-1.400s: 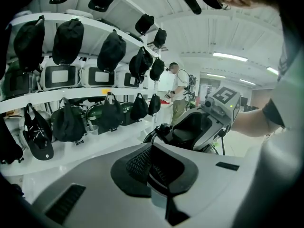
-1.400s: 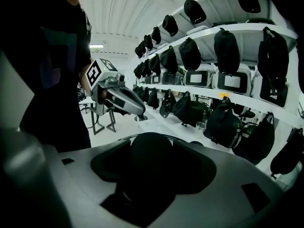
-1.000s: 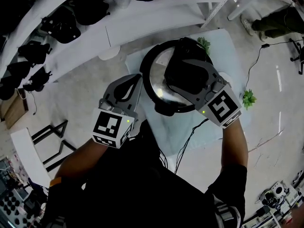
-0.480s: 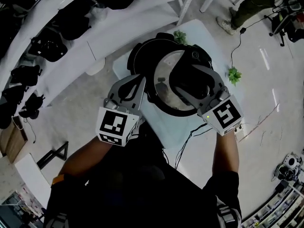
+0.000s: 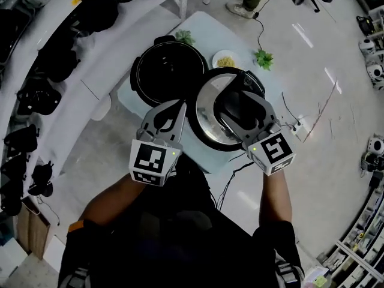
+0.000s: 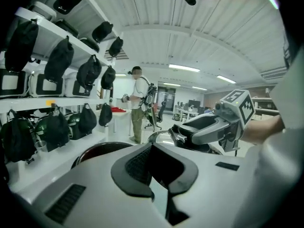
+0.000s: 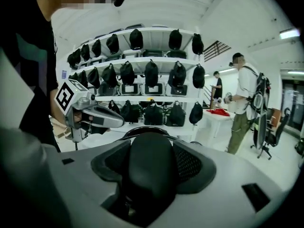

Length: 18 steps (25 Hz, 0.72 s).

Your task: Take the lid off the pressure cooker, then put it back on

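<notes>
The pressure cooker stands open on the pale blue table, its dark inside showing. To its right, the steel lid hangs above the table's near right part. My right gripper is shut on the lid's black handle, which fills the space between its pads. My left gripper hovers just left of the lid and near the cooker's front edge, shut on nothing. In the left gripper view the cooker's rim lies beyond the left gripper, and the lid's edge shows at the right.
A small plate of yellow food and two green plant sprigs sit at the table's far side. White shelves with black bags run along the left. A person stands past the table. Cables trail off the right edge.
The lid has come off the cooker and moved right with my right gripper, leaving the pot open. My left gripper stayed beside it.
</notes>
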Motion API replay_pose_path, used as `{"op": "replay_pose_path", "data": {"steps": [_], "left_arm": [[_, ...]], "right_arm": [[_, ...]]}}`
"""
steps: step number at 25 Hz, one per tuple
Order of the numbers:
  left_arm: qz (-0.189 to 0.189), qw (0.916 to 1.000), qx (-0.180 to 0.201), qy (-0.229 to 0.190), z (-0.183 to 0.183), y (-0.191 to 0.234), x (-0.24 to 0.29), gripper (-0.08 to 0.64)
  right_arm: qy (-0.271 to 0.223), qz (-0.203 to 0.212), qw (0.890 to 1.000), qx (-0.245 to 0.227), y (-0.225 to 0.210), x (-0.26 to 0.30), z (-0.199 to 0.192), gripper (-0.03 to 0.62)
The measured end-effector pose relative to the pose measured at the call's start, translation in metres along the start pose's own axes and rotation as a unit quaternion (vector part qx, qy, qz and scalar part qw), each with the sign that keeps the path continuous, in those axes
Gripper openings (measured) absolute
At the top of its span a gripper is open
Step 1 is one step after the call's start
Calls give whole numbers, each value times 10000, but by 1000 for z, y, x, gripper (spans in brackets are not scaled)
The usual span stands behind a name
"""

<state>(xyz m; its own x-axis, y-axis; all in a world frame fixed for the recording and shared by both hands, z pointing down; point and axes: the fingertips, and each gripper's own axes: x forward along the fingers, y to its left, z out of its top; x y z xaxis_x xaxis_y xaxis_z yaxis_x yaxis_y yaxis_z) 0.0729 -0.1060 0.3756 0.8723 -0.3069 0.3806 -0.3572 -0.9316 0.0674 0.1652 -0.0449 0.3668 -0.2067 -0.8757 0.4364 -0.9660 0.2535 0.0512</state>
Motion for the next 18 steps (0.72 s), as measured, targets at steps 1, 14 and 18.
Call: {"op": "replay_pose_path", "data": {"steps": [1, 14, 18], "left_arm": [[-101, 9999, 18, 10, -2, -9, 3, 5], [-820, 9952, 336, 411, -66, -79, 15, 5], [-804, 9928, 528, 713, -96, -79, 20, 6]], "right_arm": [[27, -167, 9998, 95, -1, -7, -8, 293], [364, -1449, 9844, 931, 4, -28, -103, 293], [410, -1578, 9803, 1113, 7, -17, -133, 293]]}}
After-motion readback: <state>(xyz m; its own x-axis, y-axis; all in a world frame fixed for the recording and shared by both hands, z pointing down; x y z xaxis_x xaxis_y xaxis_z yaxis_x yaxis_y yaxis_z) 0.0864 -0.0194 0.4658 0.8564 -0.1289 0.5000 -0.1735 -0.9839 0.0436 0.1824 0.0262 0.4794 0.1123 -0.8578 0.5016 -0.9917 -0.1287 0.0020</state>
